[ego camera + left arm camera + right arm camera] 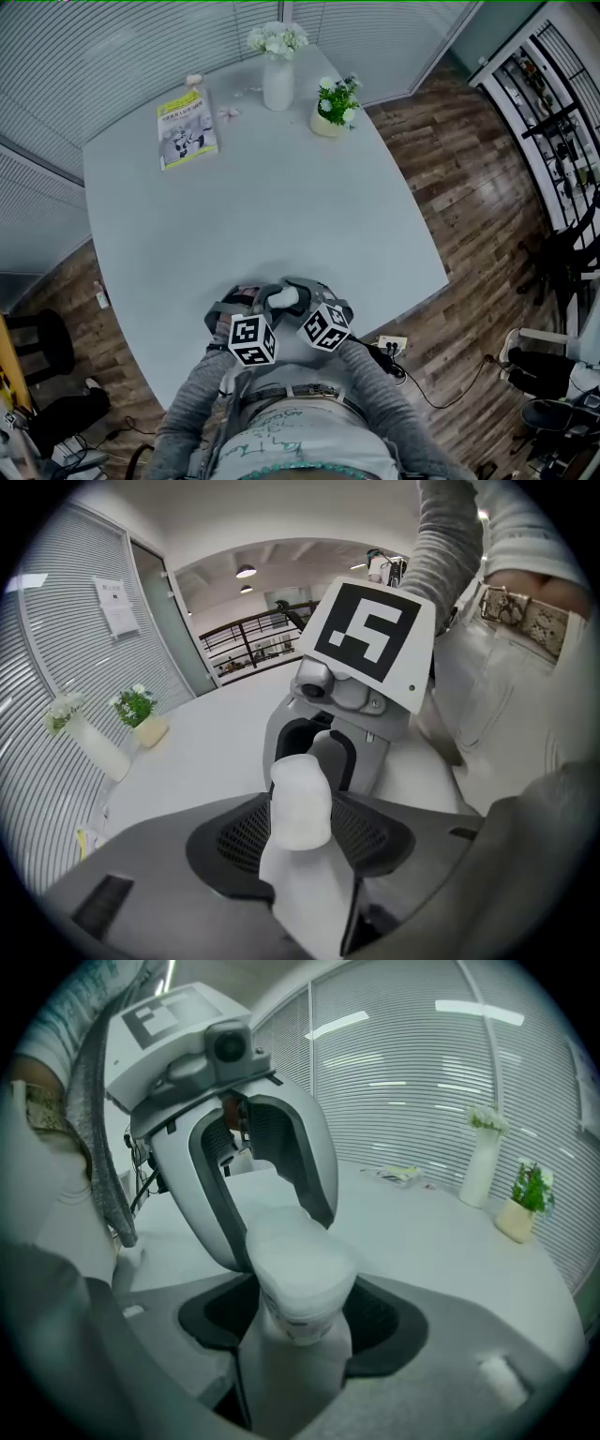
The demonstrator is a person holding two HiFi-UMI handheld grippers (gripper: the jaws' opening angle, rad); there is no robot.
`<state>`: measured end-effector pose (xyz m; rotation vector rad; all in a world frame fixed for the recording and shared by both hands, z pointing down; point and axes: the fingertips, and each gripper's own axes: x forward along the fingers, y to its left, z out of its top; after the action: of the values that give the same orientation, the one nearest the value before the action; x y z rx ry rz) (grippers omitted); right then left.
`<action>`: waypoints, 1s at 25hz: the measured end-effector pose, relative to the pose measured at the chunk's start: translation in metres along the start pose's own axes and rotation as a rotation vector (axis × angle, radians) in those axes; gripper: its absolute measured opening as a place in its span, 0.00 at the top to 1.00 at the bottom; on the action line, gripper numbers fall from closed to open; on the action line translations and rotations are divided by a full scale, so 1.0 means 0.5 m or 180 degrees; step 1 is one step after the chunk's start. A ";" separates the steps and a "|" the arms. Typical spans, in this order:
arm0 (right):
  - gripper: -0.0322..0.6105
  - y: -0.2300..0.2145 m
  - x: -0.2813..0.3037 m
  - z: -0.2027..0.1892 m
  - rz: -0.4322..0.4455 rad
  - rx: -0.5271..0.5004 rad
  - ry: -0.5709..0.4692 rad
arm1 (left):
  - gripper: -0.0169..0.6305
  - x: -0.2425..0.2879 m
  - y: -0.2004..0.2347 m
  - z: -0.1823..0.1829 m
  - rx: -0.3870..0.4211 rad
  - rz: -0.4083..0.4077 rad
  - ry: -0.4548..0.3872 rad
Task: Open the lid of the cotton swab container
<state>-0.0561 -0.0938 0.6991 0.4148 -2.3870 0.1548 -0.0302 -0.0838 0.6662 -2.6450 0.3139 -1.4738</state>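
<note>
A small white cotton swab container hangs over the near edge of the grey table, right in front of the person's body. Both grippers meet on it. My left gripper closes on one side of the container, which stands upright at its jaw tips. From the opposite side my right gripper clamps the same container. In that view the lid sits flat on top, above a labelled body. In each gripper view the other gripper's arch-shaped jaws face the camera just behind the container.
At the table's far end stand a white vase of flowers and a small potted plant. A booklet lies at the far left. On the wood floor to the right are a cabled socket block and dark chairs.
</note>
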 end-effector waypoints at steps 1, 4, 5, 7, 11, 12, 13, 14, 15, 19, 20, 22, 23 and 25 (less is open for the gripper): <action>0.52 0.000 0.000 0.000 0.0003 -0.0007 0.0001 | 0.67 -0.001 0.000 0.000 0.0008 0.0000 0.0002; 0.52 0.002 0.000 0.000 0.0012 -0.0018 0.0001 | 0.68 -0.001 -0.003 0.000 0.0023 -0.0025 0.0026; 0.52 0.002 -0.001 0.000 0.0012 -0.0019 0.0002 | 0.68 0.000 -0.003 0.001 0.0030 -0.0039 0.0035; 0.52 0.002 -0.001 -0.001 0.0011 -0.0022 0.0000 | 0.68 0.000 -0.004 0.001 0.0039 -0.0063 0.0043; 0.52 0.003 0.000 0.000 0.0010 -0.0026 -0.0009 | 0.68 -0.002 -0.004 0.000 0.0043 -0.0120 0.0036; 0.52 0.003 0.000 0.001 0.0009 -0.0026 -0.0010 | 0.68 -0.003 -0.004 0.000 0.0042 -0.0139 0.0035; 0.52 0.003 0.000 0.001 0.0009 -0.0024 -0.0014 | 0.69 -0.004 -0.004 0.000 0.0039 -0.0162 0.0036; 0.52 0.002 0.000 0.002 0.0011 -0.0019 -0.0019 | 0.69 -0.004 -0.003 0.000 0.0033 -0.0185 0.0038; 0.52 0.002 -0.001 0.003 0.0012 -0.0012 -0.0025 | 0.69 -0.004 -0.003 0.000 0.0027 -0.0209 0.0042; 0.52 0.005 -0.003 0.004 0.0019 -0.0006 -0.0035 | 0.69 -0.008 -0.004 0.002 -0.0003 -0.0294 0.0055; 0.52 0.006 -0.003 0.004 0.0021 -0.0010 -0.0037 | 0.69 -0.009 -0.004 0.002 -0.0014 -0.0315 0.0058; 0.53 0.006 -0.003 0.005 0.0025 -0.0013 -0.0040 | 0.69 -0.010 -0.004 0.001 -0.0037 -0.0363 0.0068; 0.53 0.005 -0.003 0.005 0.0027 -0.0014 -0.0040 | 0.69 -0.011 -0.004 0.002 -0.0049 -0.0388 0.0070; 0.53 0.003 -0.003 0.005 0.0032 -0.0019 -0.0043 | 0.69 -0.010 -0.001 0.003 -0.0070 -0.0434 0.0066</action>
<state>-0.0571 -0.0927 0.6961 0.4023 -2.4025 0.1498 -0.0314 -0.0822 0.6612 -2.7190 0.1550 -1.5458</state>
